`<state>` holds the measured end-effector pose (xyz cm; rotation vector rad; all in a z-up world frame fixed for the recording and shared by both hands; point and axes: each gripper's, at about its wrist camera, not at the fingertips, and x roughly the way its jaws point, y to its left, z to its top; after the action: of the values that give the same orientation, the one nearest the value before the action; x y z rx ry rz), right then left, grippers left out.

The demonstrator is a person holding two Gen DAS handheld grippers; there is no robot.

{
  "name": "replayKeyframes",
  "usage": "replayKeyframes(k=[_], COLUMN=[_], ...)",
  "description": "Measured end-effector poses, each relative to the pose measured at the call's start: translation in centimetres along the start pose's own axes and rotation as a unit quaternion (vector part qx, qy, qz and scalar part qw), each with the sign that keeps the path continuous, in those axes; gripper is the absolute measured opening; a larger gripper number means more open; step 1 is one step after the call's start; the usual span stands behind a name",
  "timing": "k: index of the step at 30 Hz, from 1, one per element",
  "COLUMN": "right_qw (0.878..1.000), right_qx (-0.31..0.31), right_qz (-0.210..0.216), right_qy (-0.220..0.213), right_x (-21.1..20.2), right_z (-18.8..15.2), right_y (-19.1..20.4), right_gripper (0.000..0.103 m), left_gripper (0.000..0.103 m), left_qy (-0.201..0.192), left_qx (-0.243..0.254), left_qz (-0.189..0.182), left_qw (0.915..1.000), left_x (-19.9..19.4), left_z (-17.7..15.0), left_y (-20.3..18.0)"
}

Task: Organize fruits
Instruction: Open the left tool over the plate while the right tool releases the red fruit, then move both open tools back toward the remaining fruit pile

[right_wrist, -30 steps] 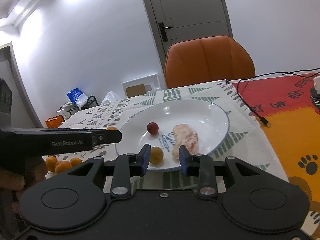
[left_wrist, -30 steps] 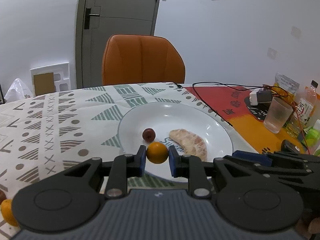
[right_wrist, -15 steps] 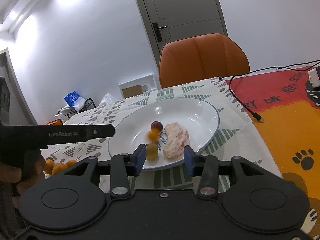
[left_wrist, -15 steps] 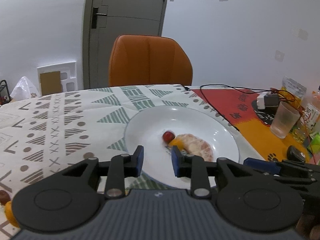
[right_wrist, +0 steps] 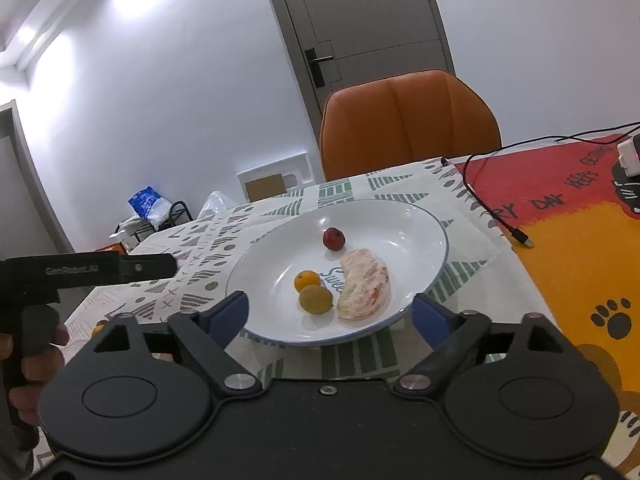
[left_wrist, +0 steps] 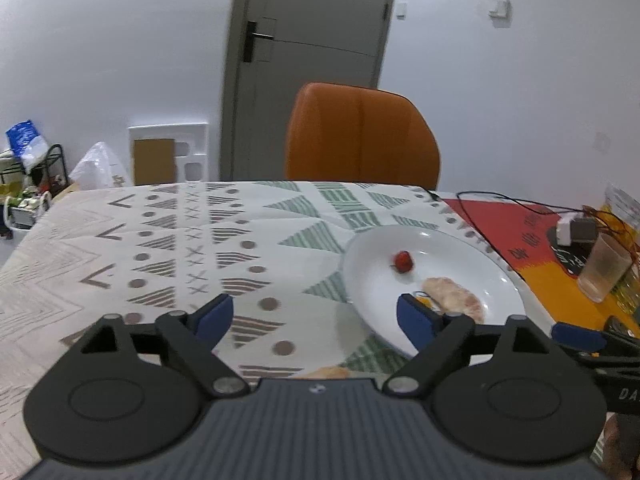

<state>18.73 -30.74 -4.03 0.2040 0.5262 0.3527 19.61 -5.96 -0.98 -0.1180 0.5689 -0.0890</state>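
Between the blue-padded fingers of the right gripper [right_wrist: 326, 312] nothing is being held; its jaws have just been opening and are standing wide apart, framing the near rim of the round white plate [right_wrist: 416, 216]. Sitting in that plate are a small yellow-green round fruit [right_wrist: 316, 299], a little orange citrus [right_wrist: 307, 281] touching it from behind, a peeled pale pomelo segment [right_wrist: 364, 285] just beside them, and a small red round fruit [right_wrist: 333, 238] further back. Over on the left, the left gripper [left_wrist: 314, 315] is also gaping wide, its jaws having just been opening, with only the patterned tablecloth [left_wrist: 180, 240] showing between them and the plate off to its right. Behind the table an orange leather chair [right_wrist: 408, 120] is standing, and a black cable [right_wrist: 480, 192] is trailing over the red and orange mat [right_wrist: 560, 208].
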Motion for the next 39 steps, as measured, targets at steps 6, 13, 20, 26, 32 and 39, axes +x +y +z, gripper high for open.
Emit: replayKeyframes(k=[6, 13, 20, 26, 32, 39], right_qw=[1.000, 1.000, 0.999, 0.997, 0.996, 0.994], right_qx=[-0.001, -0.012, -0.032, -0.044, -0.056, -0.067], right_qz=[0.006, 0.018, 0.039, 0.052, 0.063, 0.070], right_qy=[0.000, 0.007, 0.013, 0.026, 0.034, 0.043], right_x=[0.0, 0.2, 0.4, 1.0, 1.4, 2.0], right_z=[0.2, 0.0, -0.1, -0.5, -0.8, -1.4], right_y=[0.9, 2.3, 4.1, 5.4, 6.6, 7.7], right_gripper=[0.099, 0.102, 0.103, 0.103, 0.103, 0.103], left_gripper=[0.092, 0.092, 0.092, 0.092, 0.092, 0.089], left_qy=[-0.003, -0.012, -0.011, -0.007, -0.010, -0.016], left_qx=[-0.007, -0.022, -0.034, -0.048, -0.065, -0.072], left_qz=[0.019, 0.037, 0.055, 0.063, 0.071, 0.081], left_qw=[0.9998, 0.9990, 0.9978, 0.9968, 0.9953, 0.9940], left_x=[-1.2, -3.1, -4.4, -5.1, -5.6, -6.2], left_z=[-0.3, -0.5, -1.1, -2.1, -3.0, -3.8], left_y=[1.9, 4.3, 6.6, 8.6, 10.5, 12.0])
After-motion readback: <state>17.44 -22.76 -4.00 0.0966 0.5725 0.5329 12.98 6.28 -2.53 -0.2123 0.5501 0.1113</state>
